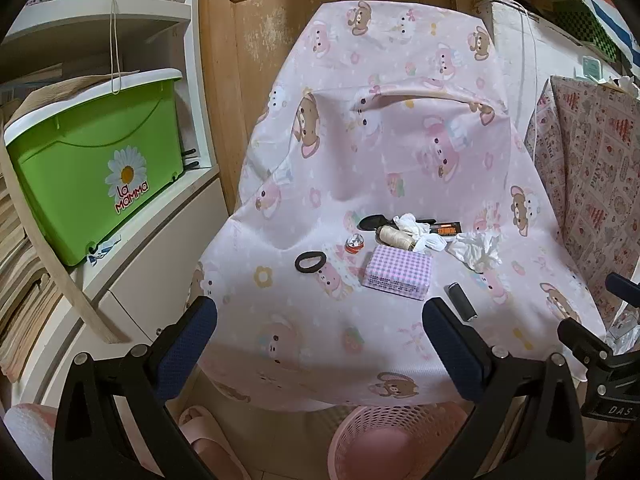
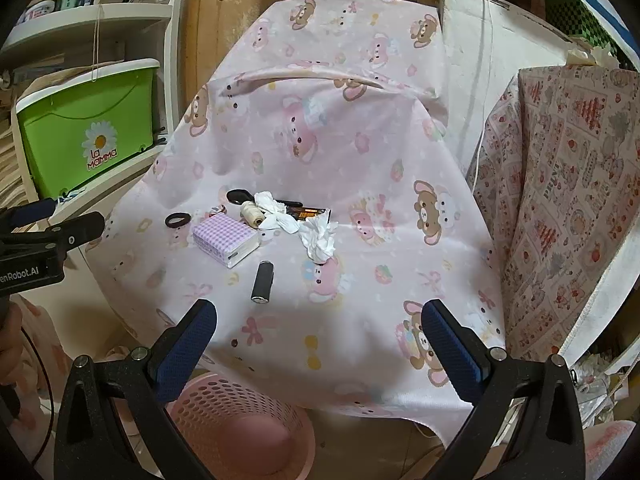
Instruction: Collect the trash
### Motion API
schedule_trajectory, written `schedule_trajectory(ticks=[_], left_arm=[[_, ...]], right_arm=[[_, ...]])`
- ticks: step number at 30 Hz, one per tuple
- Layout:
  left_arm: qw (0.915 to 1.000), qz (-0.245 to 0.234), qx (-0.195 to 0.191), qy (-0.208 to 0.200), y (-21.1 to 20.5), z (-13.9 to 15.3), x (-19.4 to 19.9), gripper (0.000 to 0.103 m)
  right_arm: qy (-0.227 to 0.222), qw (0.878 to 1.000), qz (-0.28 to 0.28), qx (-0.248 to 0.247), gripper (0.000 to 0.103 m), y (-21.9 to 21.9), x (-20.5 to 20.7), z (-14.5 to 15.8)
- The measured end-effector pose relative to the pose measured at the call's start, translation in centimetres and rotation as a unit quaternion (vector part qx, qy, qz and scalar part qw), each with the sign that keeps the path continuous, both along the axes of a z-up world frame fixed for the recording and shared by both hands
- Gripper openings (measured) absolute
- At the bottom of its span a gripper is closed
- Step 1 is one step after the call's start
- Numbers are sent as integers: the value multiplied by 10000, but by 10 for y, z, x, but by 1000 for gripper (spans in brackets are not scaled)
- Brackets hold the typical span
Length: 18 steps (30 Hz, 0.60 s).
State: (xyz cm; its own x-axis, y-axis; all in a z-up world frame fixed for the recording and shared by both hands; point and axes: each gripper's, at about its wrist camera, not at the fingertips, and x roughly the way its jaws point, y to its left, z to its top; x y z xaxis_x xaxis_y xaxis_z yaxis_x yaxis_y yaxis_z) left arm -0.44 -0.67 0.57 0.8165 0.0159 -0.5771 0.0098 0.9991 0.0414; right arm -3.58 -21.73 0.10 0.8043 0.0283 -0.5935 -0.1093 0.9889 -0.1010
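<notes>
Two crumpled white tissues lie on a chair draped in pink bear-print cloth (image 1: 360,160): one (image 1: 478,249) (image 2: 319,240) toward the right, another (image 1: 420,232) (image 2: 276,216) beside a cream thread spool (image 1: 394,236) (image 2: 251,213). Below the seat's front edge stands a pink perforated basket (image 1: 400,436) (image 2: 236,420). My left gripper (image 1: 320,320) is open and hovers over the seat's near edge, well short of the tissues. Also open and holding nothing, my right gripper (image 2: 320,324) hangs over the front of the seat. The left gripper's body (image 2: 44,240) shows at the right wrist view's left edge.
On the seat also lie a purple checked tissue pack (image 1: 398,272) (image 2: 224,238), a black cylinder (image 1: 462,300) (image 2: 262,282), a black hair tie (image 1: 310,261) (image 2: 178,220), a small red-silver ball (image 1: 354,243) and a dark orange-printed packet (image 1: 444,227). A green bin (image 1: 100,168) sits on shelves left; a patterned cloth-covered stand (image 2: 568,184) is right.
</notes>
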Motion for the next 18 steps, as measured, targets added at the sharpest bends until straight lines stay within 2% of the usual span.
schedule_trajectory(ticks=[18], left_arm=[[10000,-6,-15,17,0,-2,-1,102]], right_arm=[[-3,10000,1,95,103,-3,0,-1]])
